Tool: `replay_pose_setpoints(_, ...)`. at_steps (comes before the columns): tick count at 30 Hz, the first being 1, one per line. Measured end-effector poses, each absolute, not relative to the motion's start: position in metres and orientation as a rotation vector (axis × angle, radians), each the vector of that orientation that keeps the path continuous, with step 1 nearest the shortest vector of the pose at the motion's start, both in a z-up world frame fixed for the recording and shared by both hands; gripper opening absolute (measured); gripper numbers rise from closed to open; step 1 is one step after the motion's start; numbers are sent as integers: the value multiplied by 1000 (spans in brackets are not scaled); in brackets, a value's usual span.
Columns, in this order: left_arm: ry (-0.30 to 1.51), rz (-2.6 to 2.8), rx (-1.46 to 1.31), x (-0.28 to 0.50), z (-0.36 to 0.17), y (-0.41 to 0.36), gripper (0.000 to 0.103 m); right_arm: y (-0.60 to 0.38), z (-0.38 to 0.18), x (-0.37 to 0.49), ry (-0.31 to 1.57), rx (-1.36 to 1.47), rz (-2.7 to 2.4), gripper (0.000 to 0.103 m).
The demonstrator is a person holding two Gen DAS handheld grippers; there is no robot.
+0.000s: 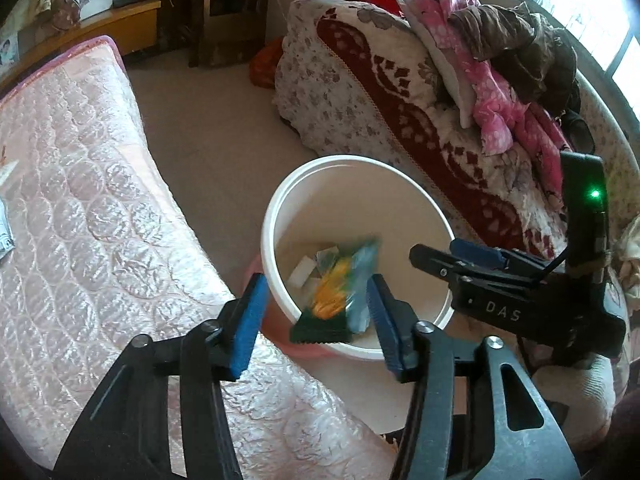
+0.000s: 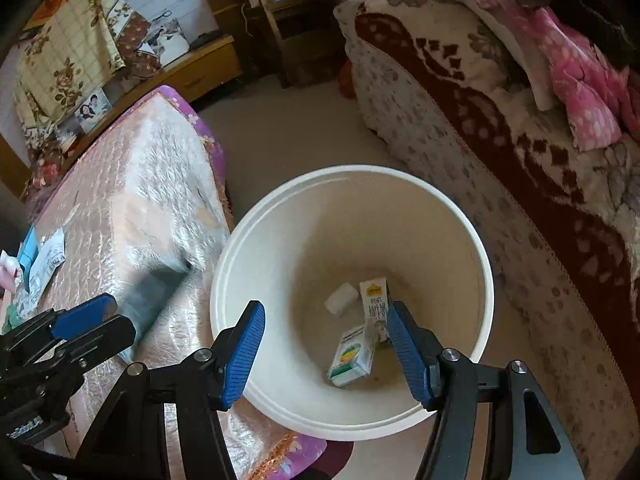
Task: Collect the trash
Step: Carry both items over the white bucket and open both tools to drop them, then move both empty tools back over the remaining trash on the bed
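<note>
A white bucket (image 1: 280,208) stands on the floor between a mattress and a sofa. In the left wrist view my left gripper (image 1: 316,320) hangs over its near rim, open. A blurred yellow, green and blue snack packet (image 1: 340,284) is in the air between the fingers, and the pads do not press on it. My right gripper (image 2: 326,354) is open and empty above the same bucket (image 2: 240,248). On the bucket's bottom lie a milk carton (image 2: 376,304), a second small carton (image 2: 352,356) and a white lump (image 2: 340,298). The right gripper's arm (image 1: 480,276) shows beside the bucket.
A pink quilted mattress (image 1: 80,200) borders the bucket on the left, with wrappers (image 2: 44,268) lying on it. A sofa with a red and white blanket (image 1: 380,120) and piled clothes (image 1: 500,72) borders it on the right. Wooden furniture (image 2: 288,20) stands at the back.
</note>
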State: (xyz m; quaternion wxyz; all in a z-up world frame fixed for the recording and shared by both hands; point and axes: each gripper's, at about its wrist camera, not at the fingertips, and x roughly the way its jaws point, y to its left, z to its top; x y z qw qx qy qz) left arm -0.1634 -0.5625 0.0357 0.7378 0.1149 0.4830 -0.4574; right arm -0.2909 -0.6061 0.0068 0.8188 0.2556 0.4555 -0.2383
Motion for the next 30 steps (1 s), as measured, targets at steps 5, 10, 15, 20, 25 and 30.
replay_pose_setpoints(5,1060,-1009,244,-165,37,-559,54,-603,3,-293,980,564,-494,62)
replay_pose_setpoints(10,1045,-994,238,-163,41,-549,54,-595,3,-290,990,558,-478,62)
replay_pose_setpoints(15,1017,-954,224,-157,49,-527,54,-580,11,-284,982,533,-451,62)
replay_pose_setpoints(20,939,-874,232,-152,63,-493,54,-560,30,-274,952,521,-396,62)
replay_pose_setpoints(25,895,-793,207,-142,73,-452,54,-519,56,-256,911,455,-324,72)
replay_pose_setpoints(30,881,-713,170,-130,77,-404,54,-483,67,-235,896,413,-264,72)
